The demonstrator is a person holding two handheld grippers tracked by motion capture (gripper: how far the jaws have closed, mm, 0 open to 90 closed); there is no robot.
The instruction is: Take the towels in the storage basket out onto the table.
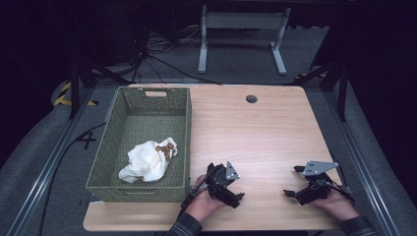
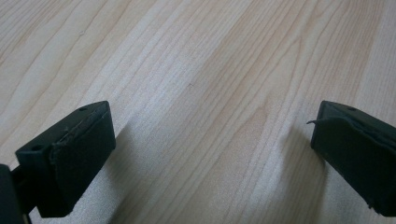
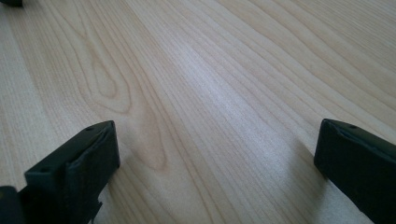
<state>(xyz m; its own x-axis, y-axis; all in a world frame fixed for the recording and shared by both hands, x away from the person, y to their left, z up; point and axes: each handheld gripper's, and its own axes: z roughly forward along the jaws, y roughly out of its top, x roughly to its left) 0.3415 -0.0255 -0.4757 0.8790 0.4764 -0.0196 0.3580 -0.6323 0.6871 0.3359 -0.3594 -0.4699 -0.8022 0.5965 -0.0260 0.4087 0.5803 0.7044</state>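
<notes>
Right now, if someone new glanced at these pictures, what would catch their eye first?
Probably the green woven basket on the left part of the wooden table, with a crumpled white cloth bearing brown marks lying inside it. Next, the two black tools near the table's front edge: the left gripper beside the basket's near corner and the right gripper farther right, both with jaws wide apart and nothing between them.

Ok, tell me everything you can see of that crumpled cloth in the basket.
The cloth is a cream-white piece of soft fabric with a brown print showing at its upper right fold. It lies crumpled in a loose heap, not folded, on the floor of the green woven basket, toward the basket's near end and nearer its right wall. It rests on the basket's bottom alone; no gripper touches it. What the print shows is too small to tell.
</notes>
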